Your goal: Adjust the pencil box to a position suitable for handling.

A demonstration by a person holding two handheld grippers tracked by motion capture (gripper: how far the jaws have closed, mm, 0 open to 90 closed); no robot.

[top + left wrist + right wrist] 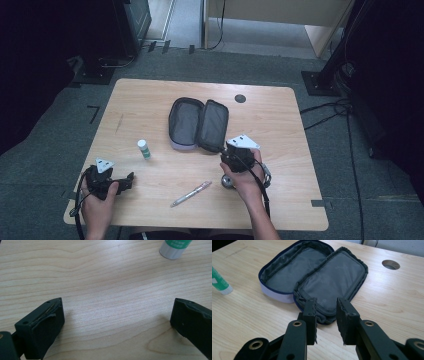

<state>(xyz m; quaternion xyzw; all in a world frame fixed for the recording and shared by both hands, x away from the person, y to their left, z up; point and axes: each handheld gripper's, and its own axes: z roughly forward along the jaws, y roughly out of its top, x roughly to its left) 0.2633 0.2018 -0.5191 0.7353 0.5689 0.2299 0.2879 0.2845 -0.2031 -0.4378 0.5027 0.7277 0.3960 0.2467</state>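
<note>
- Right hand-held gripper (325, 315) at the near edge of the open pencil case (317, 277) on the surface (387, 302); jaws narrowed, a gap left, pinching nothing
- Left hand-held gripper (117, 315) spread wide over bare wood; glue stick (175, 247) lies beyond

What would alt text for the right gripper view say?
An open pencil case lies unzipped on a wooden table, its grey lining showing. The right gripper has its black jaws slightly apart, with nothing between them, near the case's edge. A green glue stick lies at left.
</note>
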